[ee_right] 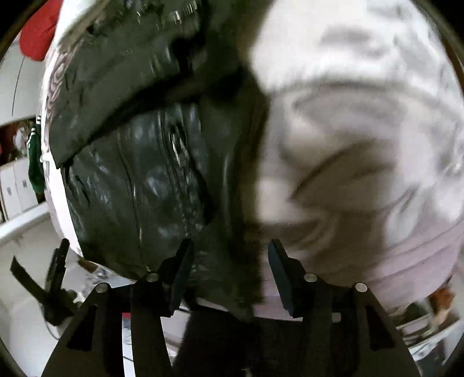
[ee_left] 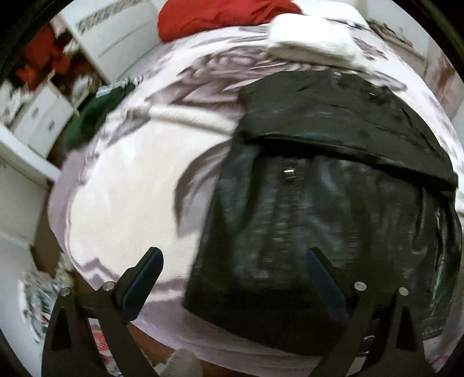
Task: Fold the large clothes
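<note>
Tongs come first: the left tongs (ee_left: 232, 255) gape wide and empty above the black leather jacket's (ee_left: 333, 203) hem, and the right tongs (ee_right: 230, 246) stand open, empty, at its side edge. Jacket lies partly folded on the patterned bed (ee_left: 130, 179), a red garment (ee_left: 220, 14) beyond. Stiff, slick leather could slip a shallow pinch and spring the fold open.

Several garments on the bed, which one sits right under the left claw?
The black leather jacket, spread flat in front of the open left claw. The red garment, folded white one and green one lie further off.
</note>
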A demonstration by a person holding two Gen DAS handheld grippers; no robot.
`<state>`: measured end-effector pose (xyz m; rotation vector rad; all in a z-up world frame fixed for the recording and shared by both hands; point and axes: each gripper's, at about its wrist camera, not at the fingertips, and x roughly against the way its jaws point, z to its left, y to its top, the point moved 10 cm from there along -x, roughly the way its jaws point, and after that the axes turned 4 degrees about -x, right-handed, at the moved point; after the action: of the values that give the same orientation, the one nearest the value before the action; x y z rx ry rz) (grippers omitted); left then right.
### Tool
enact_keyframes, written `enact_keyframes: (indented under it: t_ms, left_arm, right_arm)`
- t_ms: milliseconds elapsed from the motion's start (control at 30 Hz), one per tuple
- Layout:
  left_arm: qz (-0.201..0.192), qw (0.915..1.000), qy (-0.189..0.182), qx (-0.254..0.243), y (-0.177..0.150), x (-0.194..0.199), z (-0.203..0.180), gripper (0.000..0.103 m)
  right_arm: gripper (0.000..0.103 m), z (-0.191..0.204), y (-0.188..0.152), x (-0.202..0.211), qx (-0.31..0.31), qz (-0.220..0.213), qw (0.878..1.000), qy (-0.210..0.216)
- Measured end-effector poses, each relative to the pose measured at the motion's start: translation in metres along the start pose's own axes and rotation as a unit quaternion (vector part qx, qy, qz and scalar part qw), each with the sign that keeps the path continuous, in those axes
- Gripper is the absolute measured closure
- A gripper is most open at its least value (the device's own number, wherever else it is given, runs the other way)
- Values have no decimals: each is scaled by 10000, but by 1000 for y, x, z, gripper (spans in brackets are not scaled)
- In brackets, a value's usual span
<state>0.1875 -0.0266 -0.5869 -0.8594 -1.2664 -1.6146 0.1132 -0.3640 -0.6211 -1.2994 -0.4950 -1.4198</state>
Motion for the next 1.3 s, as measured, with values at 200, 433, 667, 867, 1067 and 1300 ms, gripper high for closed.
enact_keyframes:
  t_ms: [200, 433, 667, 867, 1067, 1300]
  left_arm:
    - [-496, 9886, 808, -1172, 3, 52, -108, 3]
    - [-77, 9753, 908, -2013, -33, 83, -258, 3]
    - [654, 9676, 1258, -2088, -66, 52, -326, 3]
    - [819, 9452, 2582, -1822, -63, 22, -295, 3]
    - [1081, 9515, 2591, -1255, -63, 7, -270, 72]
    - [1087, 9698, 2072, -689, -54, 24, -259, 97]
  right_arm:
    - [43, -59, 46, 57, 278, -351, 9989, -142]
    - [43, -126, 96, 104, 839, -441, 9940, -549]
    - [43, -180, 151, 128, 845, -498, 9934, -596]
    - [43, -177, 181, 118, 999, -366, 9938, -315]
    - [43, -147, 205, 104, 1089, -94, 9925, 557]
    - [42, -92, 240, 70, 451, 461, 9682, 2418]
